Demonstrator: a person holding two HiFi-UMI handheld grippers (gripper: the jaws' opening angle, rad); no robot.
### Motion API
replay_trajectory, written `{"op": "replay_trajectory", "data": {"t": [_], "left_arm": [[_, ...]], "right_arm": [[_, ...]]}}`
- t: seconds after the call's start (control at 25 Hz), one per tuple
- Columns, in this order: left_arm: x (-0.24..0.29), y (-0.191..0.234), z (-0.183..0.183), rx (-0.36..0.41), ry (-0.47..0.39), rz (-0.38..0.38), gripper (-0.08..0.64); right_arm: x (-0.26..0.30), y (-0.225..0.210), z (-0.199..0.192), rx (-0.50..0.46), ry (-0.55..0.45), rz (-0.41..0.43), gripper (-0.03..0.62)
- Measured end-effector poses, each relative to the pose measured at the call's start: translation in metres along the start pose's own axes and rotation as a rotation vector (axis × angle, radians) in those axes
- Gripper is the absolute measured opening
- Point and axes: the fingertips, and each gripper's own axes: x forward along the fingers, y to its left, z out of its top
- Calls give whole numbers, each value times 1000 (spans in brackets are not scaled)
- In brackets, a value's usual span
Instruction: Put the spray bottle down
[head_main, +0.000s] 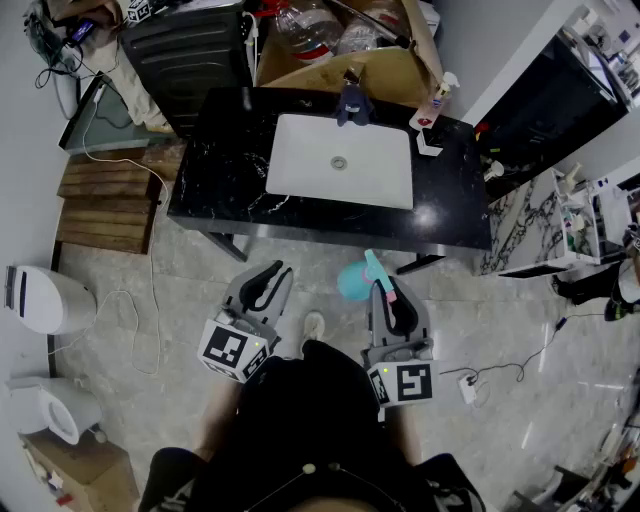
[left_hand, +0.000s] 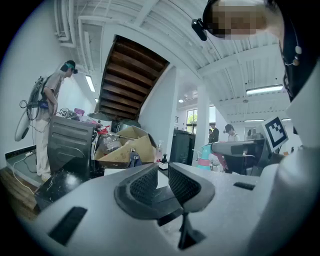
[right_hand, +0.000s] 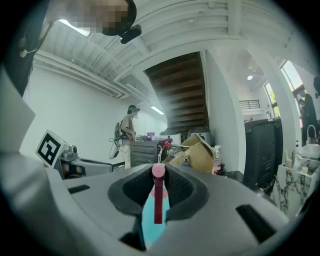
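The spray bottle (head_main: 352, 280) sits clamped in my right gripper (right_hand: 159, 175), carried level above the floor just short of the black counter (head_main: 225, 150) where I judge it belongs, while my left gripper (left_hand: 161, 172) waits empty, jaws slightly apart.

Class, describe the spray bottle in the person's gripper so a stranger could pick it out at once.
Find the black counter with the white sink; in front of it, over the floor, the right gripper clamps the teal spray bottle. Unlike the clear spray bottle standing on the counter's far right corner, it is teal with pink trim.
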Motion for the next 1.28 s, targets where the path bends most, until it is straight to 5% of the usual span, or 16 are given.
{"op": "replay_trajectory", "data": {"t": [1.28], "left_arm": [[59, 7, -2, 4, 23, 7, 66]], "right_arm": [[42, -51, -8, 77, 1, 28, 67]]}}
